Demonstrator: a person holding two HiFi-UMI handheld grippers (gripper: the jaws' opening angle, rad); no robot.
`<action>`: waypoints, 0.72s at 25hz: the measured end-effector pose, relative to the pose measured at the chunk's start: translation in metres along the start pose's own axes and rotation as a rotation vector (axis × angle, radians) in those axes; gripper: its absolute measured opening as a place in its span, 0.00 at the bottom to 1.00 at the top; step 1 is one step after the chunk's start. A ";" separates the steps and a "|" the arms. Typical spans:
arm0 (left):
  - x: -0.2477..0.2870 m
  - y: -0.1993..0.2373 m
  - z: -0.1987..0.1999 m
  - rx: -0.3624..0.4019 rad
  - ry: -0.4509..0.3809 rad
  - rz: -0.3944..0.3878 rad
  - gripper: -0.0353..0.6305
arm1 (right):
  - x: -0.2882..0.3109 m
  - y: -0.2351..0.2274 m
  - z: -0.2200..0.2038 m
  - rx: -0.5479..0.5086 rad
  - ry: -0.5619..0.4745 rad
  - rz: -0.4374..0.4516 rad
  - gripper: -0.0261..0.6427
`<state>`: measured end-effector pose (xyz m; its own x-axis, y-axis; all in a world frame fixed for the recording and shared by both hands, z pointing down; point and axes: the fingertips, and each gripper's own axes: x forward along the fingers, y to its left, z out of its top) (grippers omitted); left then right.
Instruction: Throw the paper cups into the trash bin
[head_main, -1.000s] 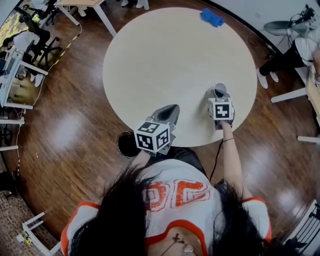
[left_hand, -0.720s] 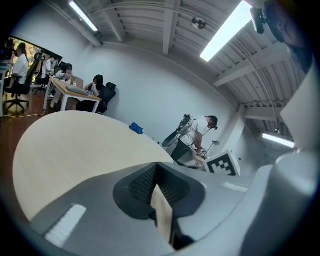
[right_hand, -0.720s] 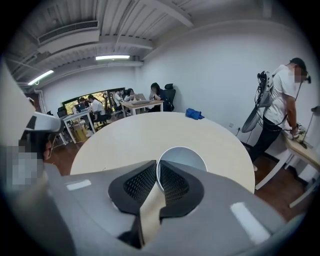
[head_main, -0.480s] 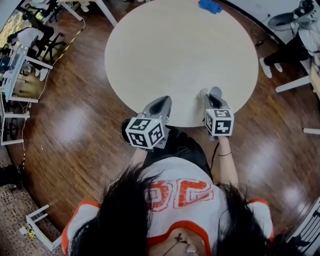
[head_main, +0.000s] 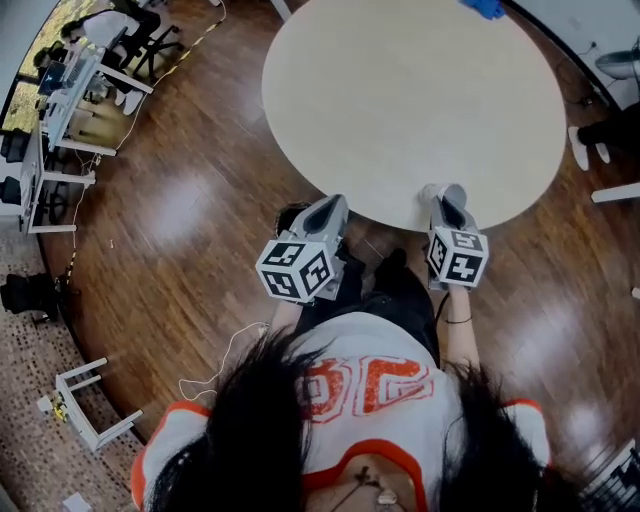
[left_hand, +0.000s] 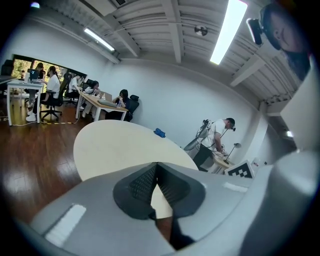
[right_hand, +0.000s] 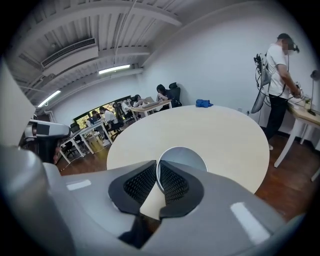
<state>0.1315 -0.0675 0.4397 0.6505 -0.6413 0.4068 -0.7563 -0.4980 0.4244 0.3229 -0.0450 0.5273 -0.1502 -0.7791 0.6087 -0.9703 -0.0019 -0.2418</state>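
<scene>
My right claw (right_hand: 157, 167) is clamped on the wall of a paper cup (right_hand: 184, 156) at the near edge of the round pale surface (right_hand: 200, 125), whose far side carries a small blue thing (right_hand: 203, 103). My left claw (left_hand: 156, 170) is pressed together, empty, over the dark wood floor (head_main: 170, 210). The dark round shape (head_main: 290, 213) beside it may be the trash bin. People sit at desks (left_hand: 97, 101) by the far wall.
</scene>
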 end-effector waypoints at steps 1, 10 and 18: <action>-0.004 0.006 0.002 -0.003 -0.008 0.006 0.05 | -0.001 0.006 0.000 0.000 -0.004 0.000 0.08; -0.032 0.038 0.011 -0.011 -0.064 -0.008 0.05 | -0.001 0.031 0.006 -0.028 -0.033 -0.046 0.08; -0.090 0.101 0.012 -0.051 -0.082 -0.018 0.05 | -0.003 0.102 0.006 -0.047 -0.054 -0.055 0.08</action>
<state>-0.0040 -0.0673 0.4359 0.6546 -0.6791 0.3322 -0.7386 -0.4807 0.4727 0.2259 -0.0472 0.4964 -0.0875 -0.8116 0.5777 -0.9848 -0.0169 -0.1729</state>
